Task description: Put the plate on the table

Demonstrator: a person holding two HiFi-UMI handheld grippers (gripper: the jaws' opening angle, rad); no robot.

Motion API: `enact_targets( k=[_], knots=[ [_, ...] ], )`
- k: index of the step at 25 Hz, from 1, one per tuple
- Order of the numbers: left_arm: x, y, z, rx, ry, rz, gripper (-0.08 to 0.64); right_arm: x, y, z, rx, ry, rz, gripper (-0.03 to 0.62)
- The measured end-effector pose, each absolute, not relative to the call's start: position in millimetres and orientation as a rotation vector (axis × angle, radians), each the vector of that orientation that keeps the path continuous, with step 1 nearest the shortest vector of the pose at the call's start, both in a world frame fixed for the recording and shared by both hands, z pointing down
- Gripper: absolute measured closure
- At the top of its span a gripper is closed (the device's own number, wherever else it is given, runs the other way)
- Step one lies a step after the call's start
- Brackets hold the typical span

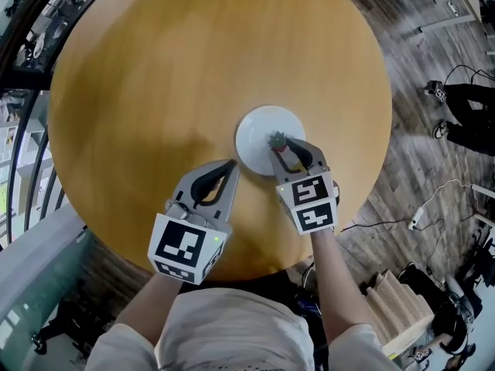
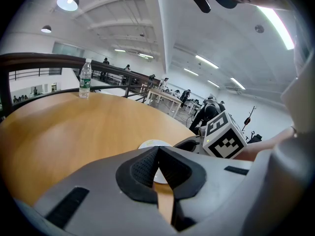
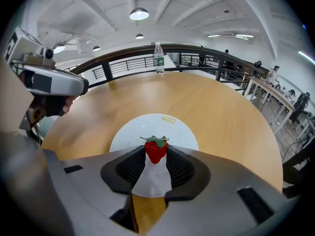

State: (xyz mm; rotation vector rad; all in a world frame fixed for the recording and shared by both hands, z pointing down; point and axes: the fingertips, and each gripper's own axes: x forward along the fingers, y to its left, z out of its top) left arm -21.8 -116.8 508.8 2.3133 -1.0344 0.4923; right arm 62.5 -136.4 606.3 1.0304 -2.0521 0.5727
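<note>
At lower centre of the head view, the left gripper [image 1: 233,164] has its jaws shut together on nothing. The right gripper [image 1: 286,151] has its jaws part-open, pinching a strawberry [image 3: 156,150] over the near side of the white plate [image 1: 259,134], which already lies flat on the round counter [image 1: 155,91]. The plate step looks done, so next the berry probably needs lowering and releasing. Beyond, bare wood runs to the far rim, where a water bottle [image 3: 158,58] stands.

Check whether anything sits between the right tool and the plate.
Only the strawberry, clamped in the right tool directly over the plate. The plate already sits on the table; nothing else visible lies between them.
</note>
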Motion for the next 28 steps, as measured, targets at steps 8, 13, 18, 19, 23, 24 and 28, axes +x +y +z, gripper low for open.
enact_targets(
  k=[8,13,18,19,23,24,28],
  knots=[
    [-19.7,-116.6,515.1,2.297,-1.035,0.501,0.537,65.8,-134.4,615.0,1.007,-2.024,0.507,0.445],
    [-26.9,-119.5,516.6,2.282,-1.032,0.5,0.536,60.8,-138.7,615.3,1.017,-2.019,0.487,0.444],
    [-24.7,-119.7,518.3,2.274,-1.031,0.504,0.537,64.2,-140.6,615.5,1.026,-2.018,0.494,0.442],
    [-24.7,-119.9,518.5,2.271,-1.031,0.504,0.536,64.5,-141.0,616.0,1.027,-2.016,0.495,0.44],
    [-27.1,-119.5,516.7,2.272,-1.032,0.505,0.537,62.7,-140.9,617.4,1.024,-2.012,0.51,0.423],
    [-27.6,-119.0,516.2,2.274,-1.033,0.504,0.536,62.2,-140.4,617.5,1.023,-2.014,0.515,0.414],
    [-26.7,-116.2,513.9,2.278,-1.039,0.505,0.537,63.9,-138.2,615.8,1.022,-2.017,0.519,0.404]
  ],
)
